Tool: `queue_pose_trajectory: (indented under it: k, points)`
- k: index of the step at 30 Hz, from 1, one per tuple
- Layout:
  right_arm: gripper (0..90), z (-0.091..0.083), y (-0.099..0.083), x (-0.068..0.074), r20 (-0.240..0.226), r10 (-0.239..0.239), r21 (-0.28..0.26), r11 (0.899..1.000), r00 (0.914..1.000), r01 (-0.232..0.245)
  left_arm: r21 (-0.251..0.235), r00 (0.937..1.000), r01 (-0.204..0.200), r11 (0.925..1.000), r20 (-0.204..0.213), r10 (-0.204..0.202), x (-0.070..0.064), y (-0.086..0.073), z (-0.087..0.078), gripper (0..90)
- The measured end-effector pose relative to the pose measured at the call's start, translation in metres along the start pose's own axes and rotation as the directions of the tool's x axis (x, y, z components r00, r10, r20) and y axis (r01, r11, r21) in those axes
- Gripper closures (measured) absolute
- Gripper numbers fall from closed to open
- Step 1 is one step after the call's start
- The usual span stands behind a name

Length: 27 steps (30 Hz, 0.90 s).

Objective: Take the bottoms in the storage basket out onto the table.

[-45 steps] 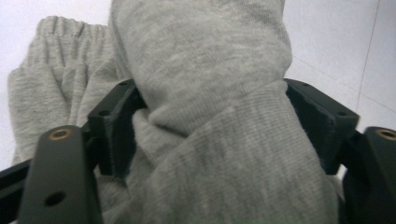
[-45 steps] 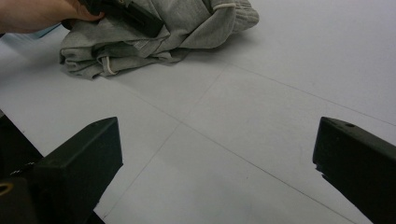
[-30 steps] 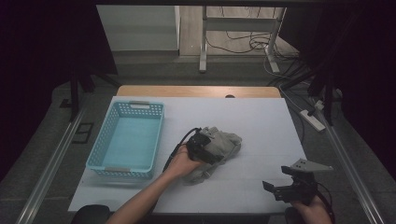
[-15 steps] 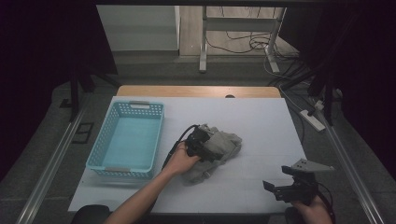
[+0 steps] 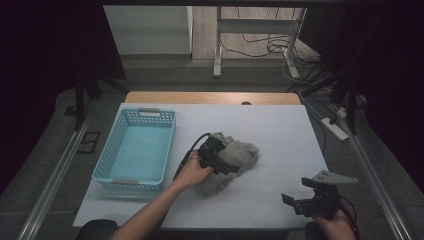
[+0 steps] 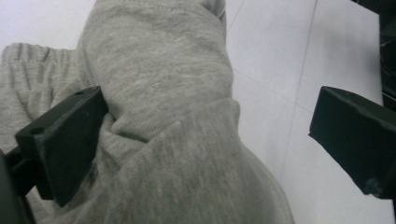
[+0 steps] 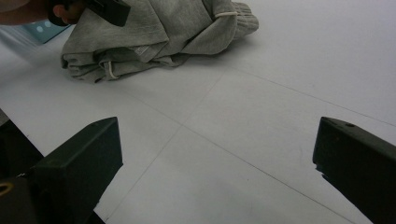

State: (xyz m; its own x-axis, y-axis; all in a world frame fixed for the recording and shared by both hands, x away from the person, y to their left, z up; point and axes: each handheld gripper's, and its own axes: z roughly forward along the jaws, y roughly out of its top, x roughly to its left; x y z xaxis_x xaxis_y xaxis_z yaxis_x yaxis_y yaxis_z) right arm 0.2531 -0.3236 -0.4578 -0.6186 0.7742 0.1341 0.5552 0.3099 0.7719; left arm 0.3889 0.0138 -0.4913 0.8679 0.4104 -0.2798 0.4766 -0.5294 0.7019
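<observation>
A crumpled grey sweatshirt (image 5: 237, 156) lies mid-table. My left gripper (image 5: 216, 159) rests on its left part, held by a hand. In the left gripper view the jaws stand wide apart, so this gripper (image 6: 210, 135) is open. The left jaw touches a thick fold of the sweatshirt (image 6: 163, 107), which bulges between the jaws; the right jaw hangs over bare table. My right gripper (image 5: 296, 202) hovers open near the front right edge, well apart from the cloth. In its own view this gripper (image 7: 215, 154) has bare table between its jaws, with the sweatshirt (image 7: 154, 32) farther off.
A light blue plastic basket (image 5: 150, 114) with nothing in it stands to the left of the sweatshirt. The white table top (image 5: 280, 130) has bare room to the right and behind. Table legs and cables (image 5: 260, 47) lie on the floor beyond the far edge.
The left hand and gripper shifted slightly on the sweatshirt, which bunched a little. The right gripper has stayed in place.
</observation>
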Motion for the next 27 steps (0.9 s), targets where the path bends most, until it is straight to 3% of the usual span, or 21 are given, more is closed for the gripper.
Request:
queue_pose_trajectory:
  k: [5, 9, 16, 27]
  points:
    - [1.8, 0.000, 0.000, 0.000, -0.003, 0.003, -0.001, 1.000, 1.0000, -0.003, -0.018, 0.9984, 0.030, 0.9994, 0.049, -0.029, 0.002, -0.001, -0.005, 0.0]
    - [1.8, 0.000, 0.000, 0.000, -0.002, 0.002, -0.002, 1.000, 1.0000, -0.002, -0.021, 0.9973, 0.037, 0.9991, 0.063, -0.036, 0.004, -0.002, -0.007, 0.0]
    - [1.8, 0.000, 0.000, 0.000, -0.002, 0.001, 0.000, 1.000, 1.0000, -0.001, -0.013, 0.9983, -0.010, 0.9999, 0.056, 0.011, 0.002, -0.002, -0.011, 0.1]
    - [1.8, 0.000, 0.000, -0.001, -0.005, 0.003, -0.001, 1.000, 1.0000, -0.003, -0.050, 0.9965, -0.011, 0.9987, 0.083, 0.015, 0.002, -0.002, -0.019, 0.8]
